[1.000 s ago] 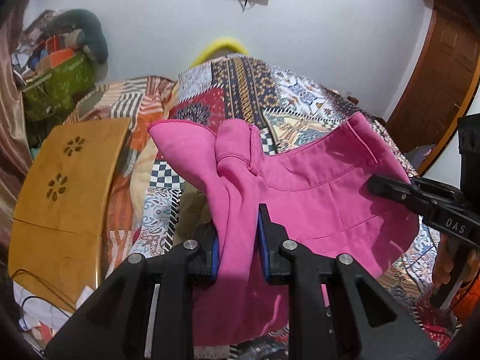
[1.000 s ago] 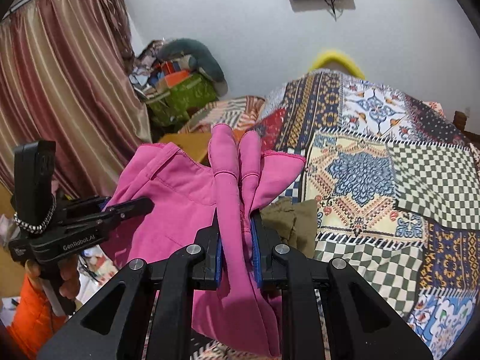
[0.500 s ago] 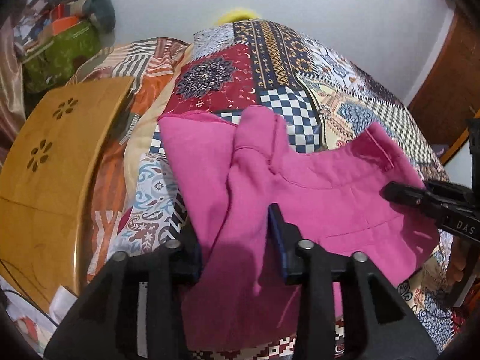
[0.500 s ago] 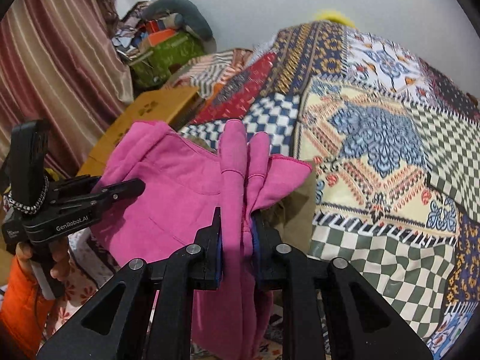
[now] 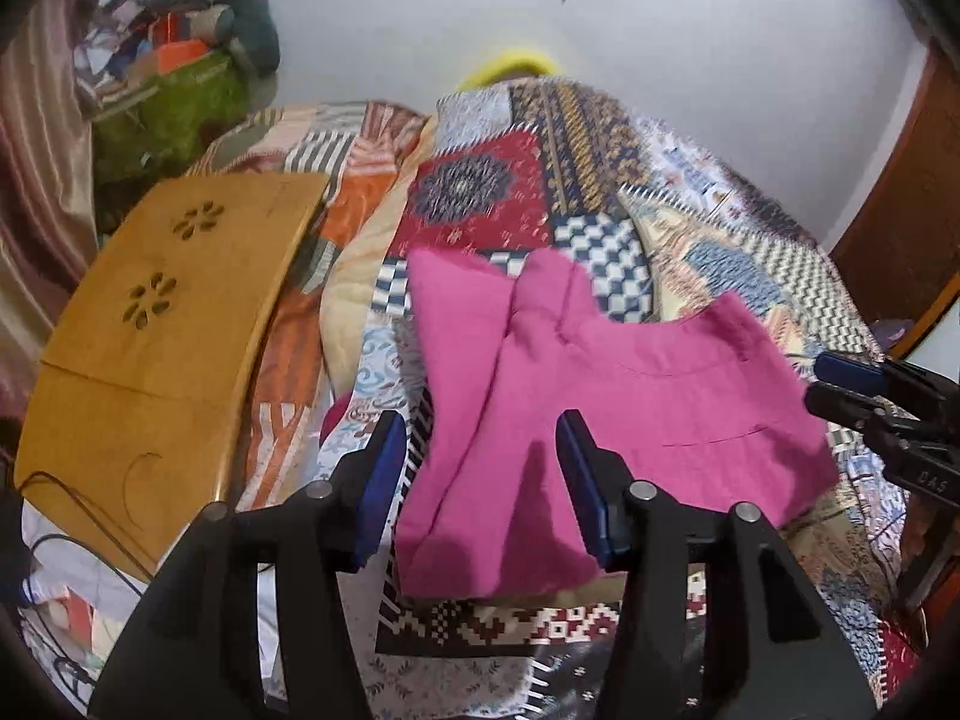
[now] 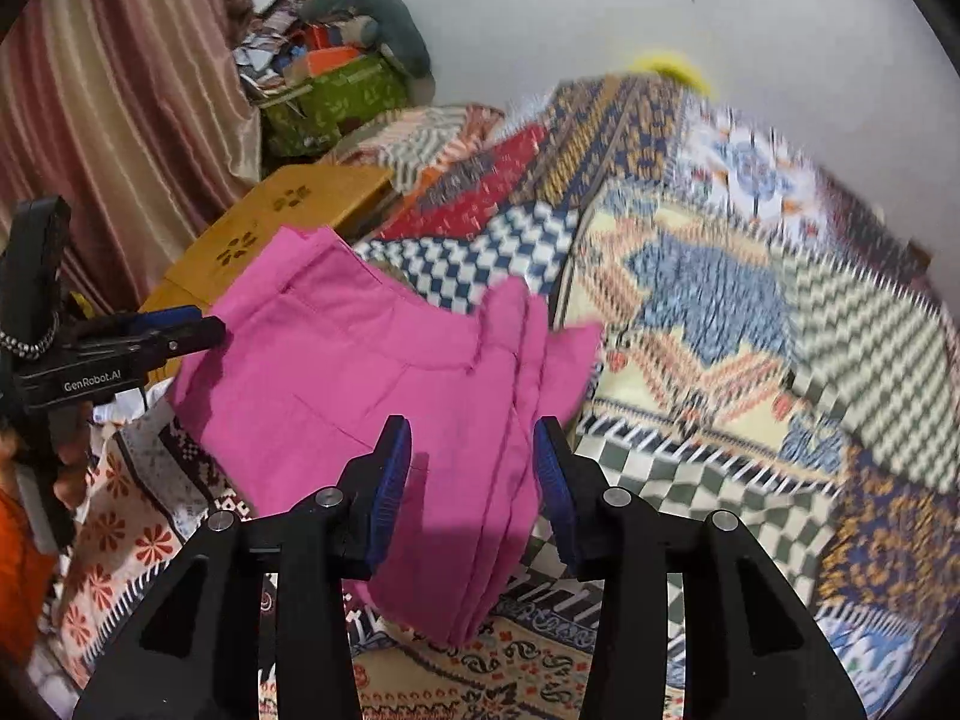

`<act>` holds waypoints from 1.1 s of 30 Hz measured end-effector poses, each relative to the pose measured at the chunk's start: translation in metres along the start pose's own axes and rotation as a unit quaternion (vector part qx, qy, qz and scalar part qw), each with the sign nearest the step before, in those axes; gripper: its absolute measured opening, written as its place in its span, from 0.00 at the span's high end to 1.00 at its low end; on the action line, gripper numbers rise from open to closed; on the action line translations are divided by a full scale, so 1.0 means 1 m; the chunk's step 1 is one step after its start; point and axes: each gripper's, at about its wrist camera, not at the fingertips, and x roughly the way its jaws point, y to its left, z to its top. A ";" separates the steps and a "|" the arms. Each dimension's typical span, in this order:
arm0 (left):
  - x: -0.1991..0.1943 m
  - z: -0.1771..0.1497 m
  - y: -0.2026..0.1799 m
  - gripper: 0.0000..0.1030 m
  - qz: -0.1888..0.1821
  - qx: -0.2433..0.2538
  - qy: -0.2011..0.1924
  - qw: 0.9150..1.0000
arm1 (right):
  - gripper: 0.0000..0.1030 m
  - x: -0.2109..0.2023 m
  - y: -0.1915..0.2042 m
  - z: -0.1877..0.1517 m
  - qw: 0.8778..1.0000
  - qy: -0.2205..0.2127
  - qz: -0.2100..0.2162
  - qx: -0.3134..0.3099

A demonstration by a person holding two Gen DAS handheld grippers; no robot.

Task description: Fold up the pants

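The pink pants (image 5: 606, 414) lie folded on the bed (image 5: 708, 252), near its front edge. Both grippers have just been opening. The left gripper (image 5: 474, 480) has its fingers apart, with cloth between them but not pinched. The right gripper (image 6: 474, 468) is the same. I think this step is letting go. To do it well, lift both straight up so the fingers do not snag the fold, then smooth the top.
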 end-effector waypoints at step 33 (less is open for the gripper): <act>-0.004 -0.002 -0.034 0.72 0.008 0.027 0.020 0.999 | 0.62 0.000 -0.004 -0.001 0.999 0.030 0.009 0.007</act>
